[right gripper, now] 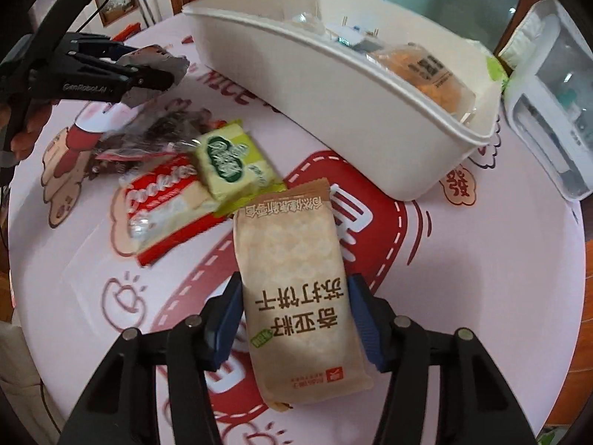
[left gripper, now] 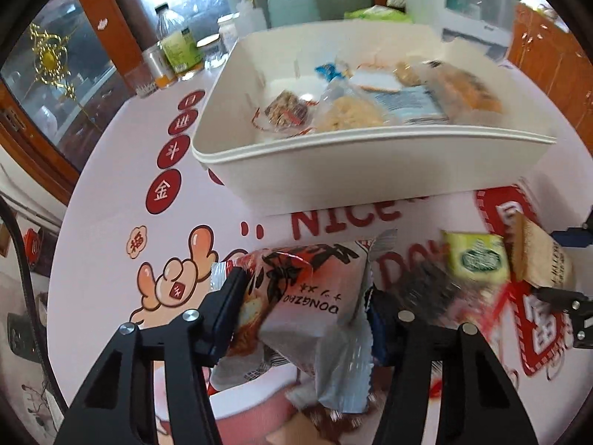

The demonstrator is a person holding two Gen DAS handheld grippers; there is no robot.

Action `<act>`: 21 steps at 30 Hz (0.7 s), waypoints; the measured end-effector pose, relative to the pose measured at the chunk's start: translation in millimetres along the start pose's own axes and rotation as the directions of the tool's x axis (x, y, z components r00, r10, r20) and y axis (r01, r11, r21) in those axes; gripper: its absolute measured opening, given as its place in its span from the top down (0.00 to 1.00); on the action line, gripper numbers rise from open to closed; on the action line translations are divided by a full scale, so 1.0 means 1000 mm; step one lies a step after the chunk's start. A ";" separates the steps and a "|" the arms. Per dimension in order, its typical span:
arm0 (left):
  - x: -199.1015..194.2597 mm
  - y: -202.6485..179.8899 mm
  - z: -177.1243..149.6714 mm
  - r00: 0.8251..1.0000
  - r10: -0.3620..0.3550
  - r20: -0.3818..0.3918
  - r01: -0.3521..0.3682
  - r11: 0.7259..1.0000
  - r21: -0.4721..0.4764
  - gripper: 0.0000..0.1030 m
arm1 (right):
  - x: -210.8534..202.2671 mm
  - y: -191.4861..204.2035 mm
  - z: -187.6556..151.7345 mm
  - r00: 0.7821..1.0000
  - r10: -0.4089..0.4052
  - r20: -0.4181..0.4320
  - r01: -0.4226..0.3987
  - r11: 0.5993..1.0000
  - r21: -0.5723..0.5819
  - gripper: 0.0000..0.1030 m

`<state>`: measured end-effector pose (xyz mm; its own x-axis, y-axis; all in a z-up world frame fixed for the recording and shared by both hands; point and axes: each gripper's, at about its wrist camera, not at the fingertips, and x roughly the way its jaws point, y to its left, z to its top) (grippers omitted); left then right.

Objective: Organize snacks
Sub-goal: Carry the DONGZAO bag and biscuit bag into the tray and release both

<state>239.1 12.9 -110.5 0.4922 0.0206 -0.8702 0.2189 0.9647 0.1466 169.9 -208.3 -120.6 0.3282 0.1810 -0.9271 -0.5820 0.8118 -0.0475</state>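
My left gripper [left gripper: 307, 296] is shut on a red and white Dongzao snack packet [left gripper: 315, 296] and holds it above the table, in front of the white bin [left gripper: 370, 163]. My right gripper [right gripper: 294, 296] is shut on a tan soda cracker packet [right gripper: 296, 278], near the bin [right gripper: 333, 104]. The bin holds several wrapped snacks. On the table lie a green packet [right gripper: 231, 161], a red Cookies packet [right gripper: 166, 204] and a dark clear-wrapped snack [right gripper: 155, 129]. The left gripper also shows in the right wrist view [right gripper: 159, 70].
Bottles and jars [left gripper: 178, 48] stand behind the bin at the left. A white appliance [right gripper: 548, 111] stands at the right of the bin. A wooden cabinet with glass doors [left gripper: 55, 85] stands beyond the table's left edge. The round table carries a pink printed cloth [right gripper: 481, 278].
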 end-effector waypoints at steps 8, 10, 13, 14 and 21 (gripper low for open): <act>-0.071 -0.019 -0.014 0.993 -0.047 0.108 0.040 0.997 0.071 0.45 | -0.049 0.031 -0.005 0.994 -0.036 0.104 0.028 0.996 0.083 0.46; -0.084 -0.023 -0.015 0.991 -0.055 0.123 0.046 0.996 0.076 0.45 | -0.061 0.036 0.006 0.990 -0.047 0.134 0.034 0.995 0.099 0.46; -0.104 -0.026 -0.012 0.987 -0.060 0.151 0.049 0.996 0.075 0.45 | -0.077 0.044 0.023 0.981 -0.059 0.187 0.035 0.991 0.133 0.46; -0.109 -0.026 -0.008 0.985 -0.061 0.160 0.049 0.996 0.076 0.45 | -0.083 0.044 0.024 0.977 -0.061 0.204 0.032 0.989 0.143 0.46; -0.150 -0.013 0.023 0.972 -0.005 0.236 -0.004 0.999 0.037 0.45 | -0.133 0.039 0.054 0.936 -0.098 0.339 0.020 0.974 0.226 0.46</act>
<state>182.0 -9.1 29.0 0.6758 -0.0472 -0.7355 0.2485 0.9541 0.1671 143.6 -170.9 20.9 0.6158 0.2782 -0.7371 -0.3920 0.9198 0.0197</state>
